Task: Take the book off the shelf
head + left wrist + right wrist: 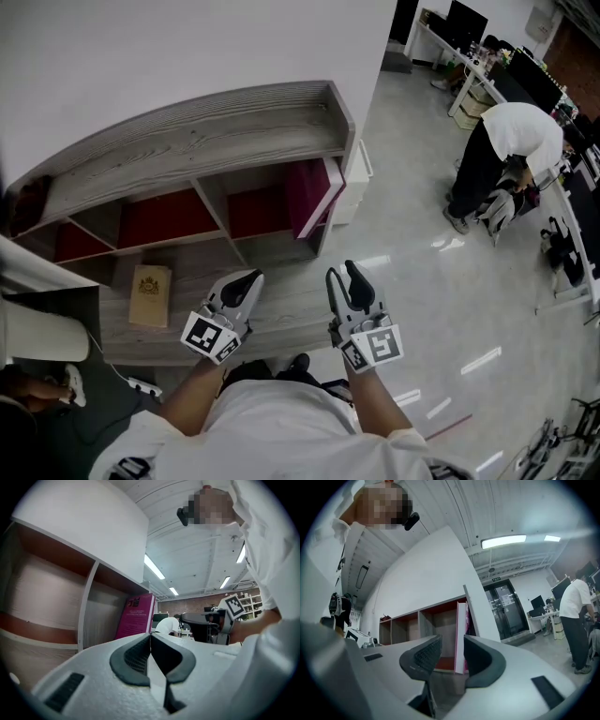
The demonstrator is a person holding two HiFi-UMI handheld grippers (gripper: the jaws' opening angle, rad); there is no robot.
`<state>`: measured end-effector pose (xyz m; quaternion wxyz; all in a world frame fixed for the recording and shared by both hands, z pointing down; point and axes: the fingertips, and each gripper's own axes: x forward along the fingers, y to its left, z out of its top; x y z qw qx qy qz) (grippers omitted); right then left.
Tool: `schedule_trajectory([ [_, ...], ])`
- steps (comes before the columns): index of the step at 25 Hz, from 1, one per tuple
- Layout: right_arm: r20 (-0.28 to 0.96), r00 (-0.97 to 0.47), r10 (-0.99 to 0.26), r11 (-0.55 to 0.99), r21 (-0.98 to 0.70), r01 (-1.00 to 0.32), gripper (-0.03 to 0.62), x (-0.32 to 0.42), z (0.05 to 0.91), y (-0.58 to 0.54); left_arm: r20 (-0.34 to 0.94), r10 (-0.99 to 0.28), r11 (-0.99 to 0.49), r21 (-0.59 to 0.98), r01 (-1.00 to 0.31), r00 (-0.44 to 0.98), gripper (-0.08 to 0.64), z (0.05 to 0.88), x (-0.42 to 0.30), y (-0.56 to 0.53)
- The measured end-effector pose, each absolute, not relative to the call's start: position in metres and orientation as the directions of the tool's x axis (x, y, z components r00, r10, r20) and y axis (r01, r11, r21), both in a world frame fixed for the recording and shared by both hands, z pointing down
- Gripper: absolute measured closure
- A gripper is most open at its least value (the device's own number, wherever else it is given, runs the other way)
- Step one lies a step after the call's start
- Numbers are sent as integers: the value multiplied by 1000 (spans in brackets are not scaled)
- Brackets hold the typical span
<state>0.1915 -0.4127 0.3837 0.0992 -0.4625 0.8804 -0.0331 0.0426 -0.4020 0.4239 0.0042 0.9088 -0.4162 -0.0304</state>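
Magenta book [310,195] not yet taken: it stood upright in the right-hand compartment of the shelf [202,141], against the end wall.
Left claw [244,283] had its jaws together, empty. Right claw [345,278] had jaws apart around nothing, and the book showed through the gap, well beyond. Reach, grip and pull-out all looked left to do. A tan book [150,294] lay flat on the low board. Shelf of grey wood grain with red backs, against a white wall. Glossy pale floor [422,281], and a person [511,150] bent over near desks far right.

Bright ceiling strips, fisheye-warped edges
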Motion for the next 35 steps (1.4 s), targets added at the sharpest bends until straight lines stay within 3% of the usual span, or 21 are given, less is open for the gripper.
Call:
schedule_trajectory([
  [7,-133,-554,-822,569,-172,-804,407,173,369,-455,-50,-735,-678,56,-733,676,545,430,39,-418],
  [18,-61,-509,-859,508,-222,-832,364,149,376,-510,-34,-739,-672,91,-734,673,545,446,10,-440],
  [35,-21,-477,-879,466,-261,-846,381,137,378,-549,-8,-735,-675,114,-729,678,545,460,1,-443],
])
